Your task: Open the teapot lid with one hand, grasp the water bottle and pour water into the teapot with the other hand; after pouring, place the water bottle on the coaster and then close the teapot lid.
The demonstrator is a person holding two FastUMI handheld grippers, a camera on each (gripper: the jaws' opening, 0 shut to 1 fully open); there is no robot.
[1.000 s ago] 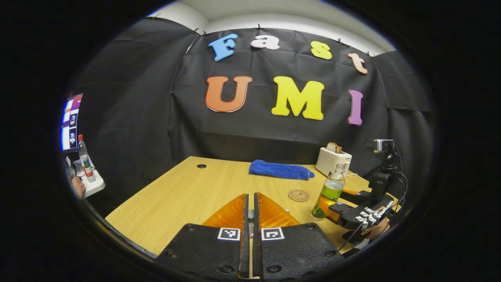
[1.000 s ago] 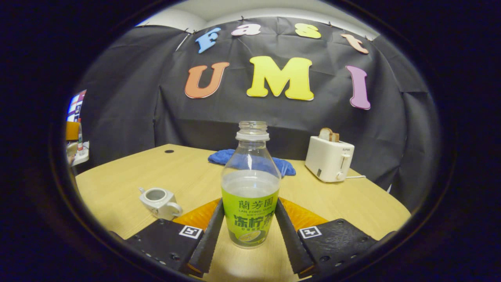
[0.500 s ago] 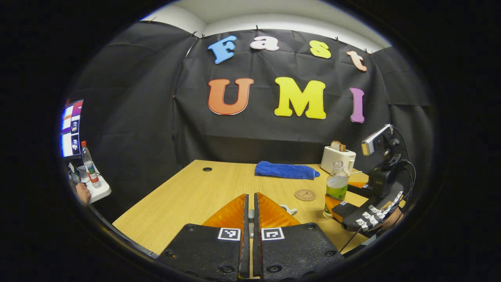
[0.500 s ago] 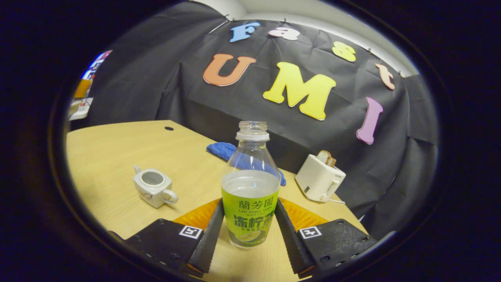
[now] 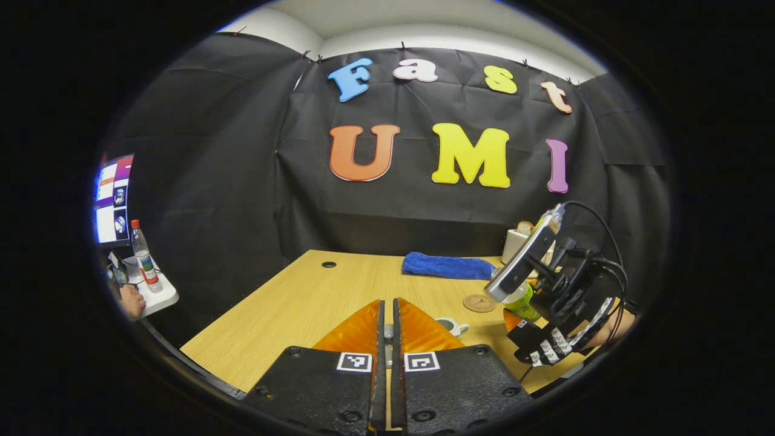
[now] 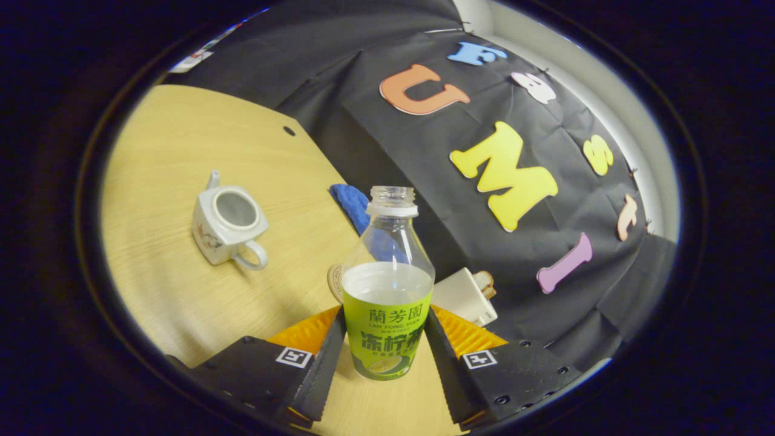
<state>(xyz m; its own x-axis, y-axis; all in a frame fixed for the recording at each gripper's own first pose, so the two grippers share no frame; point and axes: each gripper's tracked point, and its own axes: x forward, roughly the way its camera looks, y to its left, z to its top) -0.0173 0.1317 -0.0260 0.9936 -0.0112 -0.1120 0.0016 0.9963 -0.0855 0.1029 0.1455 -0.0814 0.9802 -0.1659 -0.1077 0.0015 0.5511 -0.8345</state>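
Your left gripper (image 5: 387, 321) has its fingers pressed together; whether anything sits between them you cannot tell. Just past them stands the teapot (image 6: 227, 224), lid off, on the wooden table (image 6: 163, 151). Your right gripper (image 6: 385, 342) clamps the water bottle (image 6: 387, 290) by its label, tilted over the table. Beyond lie the coaster (image 5: 479, 303), a blue towel (image 5: 448, 266) and a toaster (image 6: 465, 297) against the black cloth wall (image 5: 242, 181).
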